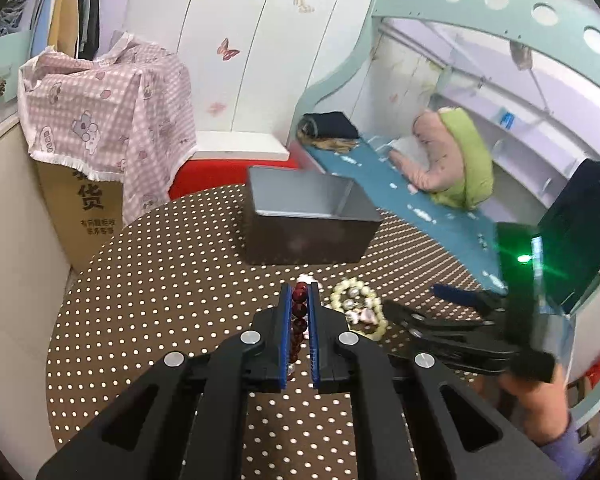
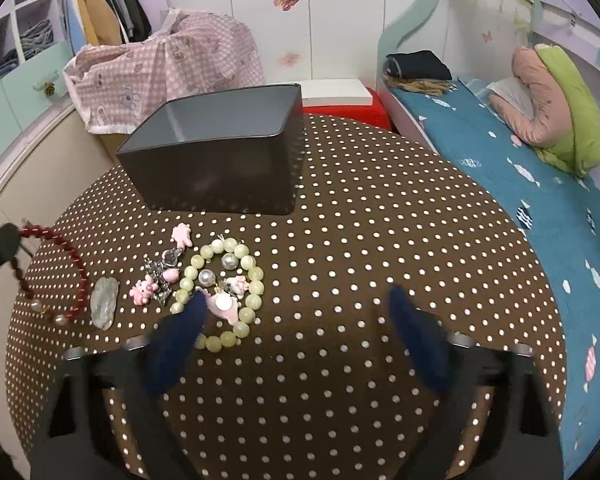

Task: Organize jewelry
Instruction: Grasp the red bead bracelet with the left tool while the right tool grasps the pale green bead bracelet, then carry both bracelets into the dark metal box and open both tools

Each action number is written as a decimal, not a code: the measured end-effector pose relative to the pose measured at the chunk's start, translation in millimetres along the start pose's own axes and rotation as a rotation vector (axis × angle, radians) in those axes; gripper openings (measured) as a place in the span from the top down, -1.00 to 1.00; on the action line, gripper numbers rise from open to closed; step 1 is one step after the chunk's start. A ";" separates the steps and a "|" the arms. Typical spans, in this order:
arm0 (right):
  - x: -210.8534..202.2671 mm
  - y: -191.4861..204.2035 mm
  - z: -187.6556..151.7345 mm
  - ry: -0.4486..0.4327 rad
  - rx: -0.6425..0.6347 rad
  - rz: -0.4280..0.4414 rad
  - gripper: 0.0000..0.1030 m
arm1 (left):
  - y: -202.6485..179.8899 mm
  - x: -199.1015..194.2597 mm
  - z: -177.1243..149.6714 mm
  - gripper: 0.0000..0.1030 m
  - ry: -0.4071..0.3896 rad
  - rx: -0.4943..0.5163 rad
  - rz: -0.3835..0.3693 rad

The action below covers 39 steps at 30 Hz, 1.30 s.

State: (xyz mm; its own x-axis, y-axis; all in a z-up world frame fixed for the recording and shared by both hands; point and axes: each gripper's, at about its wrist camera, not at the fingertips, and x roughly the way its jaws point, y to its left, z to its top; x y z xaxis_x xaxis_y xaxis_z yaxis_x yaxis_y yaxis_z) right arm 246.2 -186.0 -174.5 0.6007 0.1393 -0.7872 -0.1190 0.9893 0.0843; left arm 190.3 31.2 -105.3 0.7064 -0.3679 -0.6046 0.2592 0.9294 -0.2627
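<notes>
Left wrist view: the left gripper (image 1: 300, 304) pinches the red bead bracelet (image 1: 299, 312) (likely bound for the grey box (image 1: 308, 236)), while the right gripper (image 2: 296, 312) hangs spread wide over the green bead bracelet (image 2: 220, 280).

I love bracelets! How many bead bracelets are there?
2: the red bracelet pinched in the left tool, and the green bracelet lying on the table. The box may hide more.

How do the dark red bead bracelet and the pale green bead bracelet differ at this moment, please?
The red bracelet is pinched between the left gripper's fingers; the green bracelet lies loose on the table, untouched by the open right gripper. The red beads are small and dark, the green ones larger and pale. The green bracelet rings small charms; the red one encloses nothing. Both are round-bead strands.
</notes>
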 end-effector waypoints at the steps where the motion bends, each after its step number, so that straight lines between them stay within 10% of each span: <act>1: 1.6 0.4 0.8 0.003 -0.001 -0.004 -0.25 | 0.1 -2.3 -0.6 0.88 -0.003 0.000 -0.012; 15: 23.1 11.0 6.1 0.076 -0.023 0.024 0.79 | -2.9 -5.5 -1.6 0.88 0.011 0.001 -0.001; 39: -84.3 18.8 104.8 -0.216 -0.054 0.152 0.81 | -31.6 14.1 111.4 0.88 -0.043 0.137 -0.111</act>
State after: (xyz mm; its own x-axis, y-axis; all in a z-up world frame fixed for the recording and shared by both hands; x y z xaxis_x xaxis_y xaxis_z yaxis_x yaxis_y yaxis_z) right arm 276.1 -174.6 -42.5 0.7272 0.2975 -0.6187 -0.2589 0.9535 0.1542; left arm 265.5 -0.2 -21.8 0.6952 -0.4701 -0.5438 0.4229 0.8792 -0.2194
